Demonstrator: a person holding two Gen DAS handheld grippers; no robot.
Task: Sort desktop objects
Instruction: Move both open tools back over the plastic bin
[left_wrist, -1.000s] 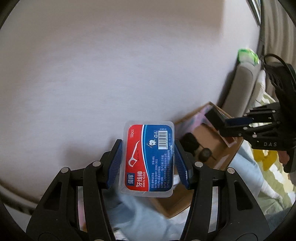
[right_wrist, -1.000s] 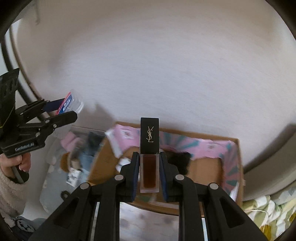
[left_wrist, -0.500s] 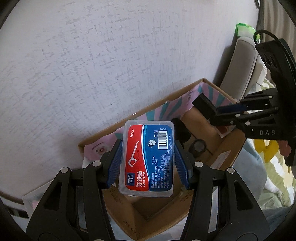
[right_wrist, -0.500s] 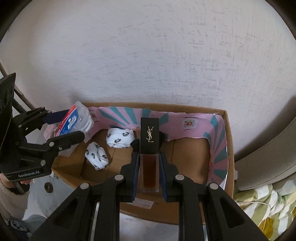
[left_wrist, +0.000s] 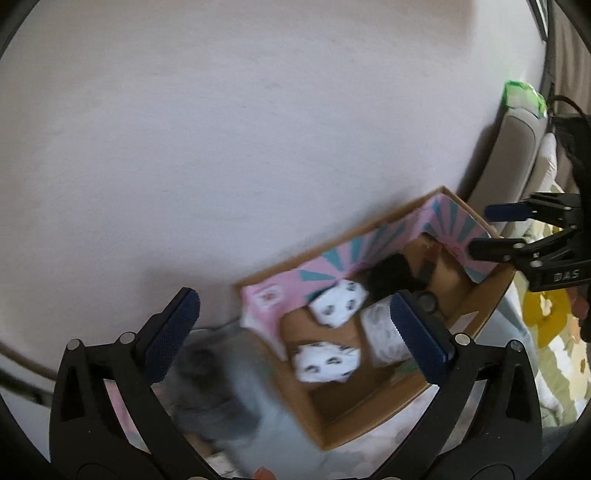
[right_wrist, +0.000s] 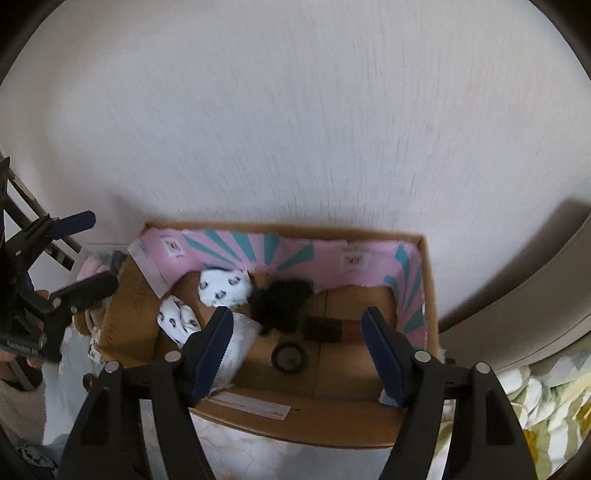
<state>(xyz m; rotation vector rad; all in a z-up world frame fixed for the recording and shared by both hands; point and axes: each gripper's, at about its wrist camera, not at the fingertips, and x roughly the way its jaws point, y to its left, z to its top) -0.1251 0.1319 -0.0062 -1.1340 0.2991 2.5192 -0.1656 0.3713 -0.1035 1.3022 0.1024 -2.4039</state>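
Cardboard box: open-topped, pink-and-teal lining on its inner walls, set against a white wall; it serves as the collecting bin for the sorted objects.

Contents, as seen from the right wrist view: two white patterned bundles, probably rolled socks, at the left end; a black fuzzy item mid-box; a dark rectangular cosmetic bottle lying flat on the floor of the box; a small round dark lid or ring just in front of it; a pale soft packet partly hidden behind a finger. No dental floss pack is identifiable in either view.

Right gripper: fingers wide apart, holding nothing, poised above the box, the bottle lying between and beyond them. Judged: release complete.

Left gripper: fingers wide, empty, over the box's left corner; view blurred.

Status: both deposits appear done; next pickup likely elsewhere.
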